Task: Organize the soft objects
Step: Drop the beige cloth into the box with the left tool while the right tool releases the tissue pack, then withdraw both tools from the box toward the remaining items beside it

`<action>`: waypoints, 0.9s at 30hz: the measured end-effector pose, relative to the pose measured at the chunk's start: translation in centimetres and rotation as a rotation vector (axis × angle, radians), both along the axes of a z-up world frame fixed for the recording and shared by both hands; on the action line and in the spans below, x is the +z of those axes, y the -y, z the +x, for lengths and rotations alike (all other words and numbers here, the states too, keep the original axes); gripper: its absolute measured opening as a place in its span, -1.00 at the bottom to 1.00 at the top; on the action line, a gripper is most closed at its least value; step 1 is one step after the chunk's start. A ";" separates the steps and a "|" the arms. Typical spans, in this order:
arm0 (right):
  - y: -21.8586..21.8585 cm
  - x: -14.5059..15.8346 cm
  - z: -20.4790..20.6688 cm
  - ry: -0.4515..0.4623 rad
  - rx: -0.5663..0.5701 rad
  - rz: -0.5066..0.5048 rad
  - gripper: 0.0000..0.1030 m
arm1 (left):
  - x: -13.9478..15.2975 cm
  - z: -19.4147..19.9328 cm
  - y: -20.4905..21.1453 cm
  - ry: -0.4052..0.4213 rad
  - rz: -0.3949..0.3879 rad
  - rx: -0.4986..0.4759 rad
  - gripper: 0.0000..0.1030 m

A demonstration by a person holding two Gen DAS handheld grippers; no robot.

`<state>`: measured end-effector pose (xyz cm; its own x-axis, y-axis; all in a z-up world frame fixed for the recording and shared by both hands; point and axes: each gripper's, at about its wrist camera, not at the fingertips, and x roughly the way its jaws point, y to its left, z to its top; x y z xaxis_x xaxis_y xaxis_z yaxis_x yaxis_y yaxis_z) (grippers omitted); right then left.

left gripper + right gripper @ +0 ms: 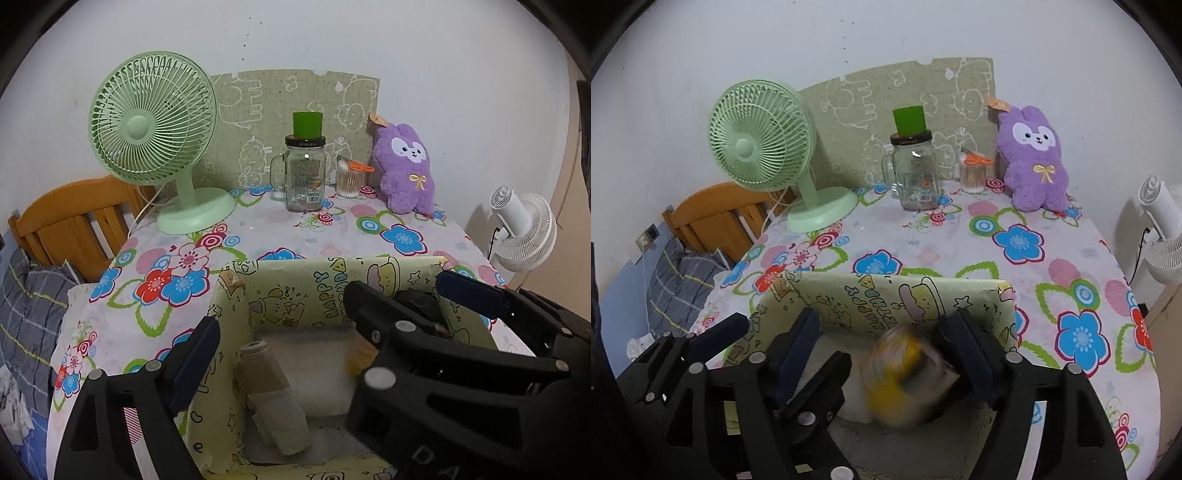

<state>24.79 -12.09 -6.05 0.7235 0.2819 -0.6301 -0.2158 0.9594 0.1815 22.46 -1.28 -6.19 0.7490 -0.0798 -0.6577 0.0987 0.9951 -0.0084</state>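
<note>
Left gripper [284,354] released over the yellow box [295,291]; a beige roll [273,402] lies inside at 7 o'clock; right gripper [886,350] stands open, a blurred yellow bundle [897,373] loose between its fingers; purple plush [1034,158] at 1 o'clock

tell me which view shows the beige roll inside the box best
The left wrist view. There the beige roll lies sharp and unobstructed along the left wall of the box. In the right wrist view, gripper parts cover that corner, so I cannot make the roll out.
</note>
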 end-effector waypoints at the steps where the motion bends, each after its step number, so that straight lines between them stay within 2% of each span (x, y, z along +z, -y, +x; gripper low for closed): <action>1: -0.1 0.1 -0.1 0.003 0.004 -0.005 0.51 | 0.0 -0.1 0.1 0.002 0.001 -0.002 0.75; 9: 0.2 0.4 -0.9 0.002 -0.007 -0.012 0.56 | 0.4 -0.9 0.2 0.003 0.001 0.002 0.86; 15: 0.6 1.1 -2.2 0.022 -0.017 -0.018 0.71 | 1.1 -1.9 0.6 0.022 0.009 0.004 1.00; 20: 1.0 1.9 -3.3 0.041 -0.032 -0.023 0.80 | 1.8 -2.7 0.9 0.032 0.000 -0.011 1.00; 27: 1.9 3.0 -5.0 0.066 -0.061 -0.023 0.82 | 2.6 -4.1 1.3 0.044 -0.016 -0.021 1.00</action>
<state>19.84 -13.95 -3.09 0.7790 0.2223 -0.5863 -0.1681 0.9749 0.1463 18.40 -2.62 -3.59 0.7752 -0.1065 -0.6227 0.1204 0.9925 -0.0199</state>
